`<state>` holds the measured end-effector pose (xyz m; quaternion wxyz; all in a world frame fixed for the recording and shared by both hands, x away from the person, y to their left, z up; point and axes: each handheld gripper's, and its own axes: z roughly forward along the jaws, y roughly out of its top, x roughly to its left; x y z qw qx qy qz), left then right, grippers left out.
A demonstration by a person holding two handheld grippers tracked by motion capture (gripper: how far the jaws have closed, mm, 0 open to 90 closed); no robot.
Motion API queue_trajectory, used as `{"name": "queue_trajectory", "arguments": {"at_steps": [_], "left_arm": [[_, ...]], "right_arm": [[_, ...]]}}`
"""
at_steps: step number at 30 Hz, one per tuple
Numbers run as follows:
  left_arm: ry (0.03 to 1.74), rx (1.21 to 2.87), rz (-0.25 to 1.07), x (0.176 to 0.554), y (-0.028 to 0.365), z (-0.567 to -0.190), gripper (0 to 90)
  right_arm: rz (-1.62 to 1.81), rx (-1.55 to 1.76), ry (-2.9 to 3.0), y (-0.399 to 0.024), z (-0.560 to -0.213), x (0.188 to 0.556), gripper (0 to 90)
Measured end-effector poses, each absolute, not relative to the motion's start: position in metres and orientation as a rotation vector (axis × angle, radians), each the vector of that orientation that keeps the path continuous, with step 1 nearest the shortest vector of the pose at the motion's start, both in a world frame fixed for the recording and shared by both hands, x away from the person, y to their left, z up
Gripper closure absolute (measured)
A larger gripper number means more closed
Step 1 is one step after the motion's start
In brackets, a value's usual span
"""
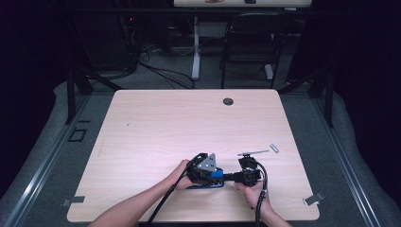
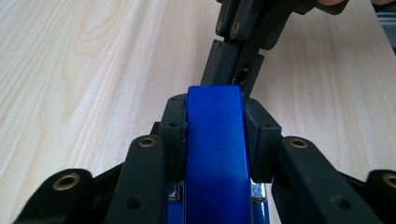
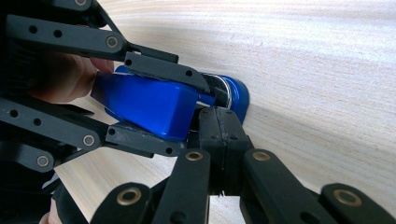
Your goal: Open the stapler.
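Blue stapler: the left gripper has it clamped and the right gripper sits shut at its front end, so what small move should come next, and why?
Probably a gentle press or probe by the right gripper on the front of the blue stapler. The left gripper is shut on the stapler's body, steadying it on the table, and the right one's closed tips already sit at its nose.

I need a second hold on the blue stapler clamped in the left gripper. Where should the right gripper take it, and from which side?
Take the glossy blue plastic stapler at its free nose end, coming in from beyond that nose, opposite the left gripper, whose jaws already clamp its flat sides. The right gripper sits shut at the nose, so it would likely need to open first. The metal base there probably offers flat faces.
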<state>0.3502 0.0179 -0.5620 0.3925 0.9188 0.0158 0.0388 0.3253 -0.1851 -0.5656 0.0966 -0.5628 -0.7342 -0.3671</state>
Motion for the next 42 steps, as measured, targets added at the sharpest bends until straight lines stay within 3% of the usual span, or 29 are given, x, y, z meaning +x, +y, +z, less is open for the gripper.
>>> {"name": "queue_trajectory", "arguments": {"at_steps": [23, 26, 27, 39, 42], "left_arm": [[0.022, 2.268, 0.132, 0.347, 0.024, -0.566, 66.2], [0.020, 2.242, 0.119, 0.347, 0.025, -0.567, 66.1], [0.088, 2.112, 0.041, 0.352, 0.036, -0.565, 66.3], [0.054, 2.156, 0.061, 0.350, 0.033, -0.565, 65.7], [0.052, 2.158, 0.066, 0.350, 0.033, -0.563, 65.6]], "right_arm": [[-1.125, -1.677, -2.127, -0.187, -0.567, 0.324, 90.0], [-1.140, -1.687, -2.112, -0.187, -0.567, 0.324, 90.0], [-1.123, -1.710, -2.155, -0.185, -0.567, 0.324, 90.0], [-1.107, -1.669, -2.195, -0.185, -0.566, 0.326, 90.0], [-1.098, -1.679, -2.180, -0.187, -0.567, 0.326, 84.3]]}}
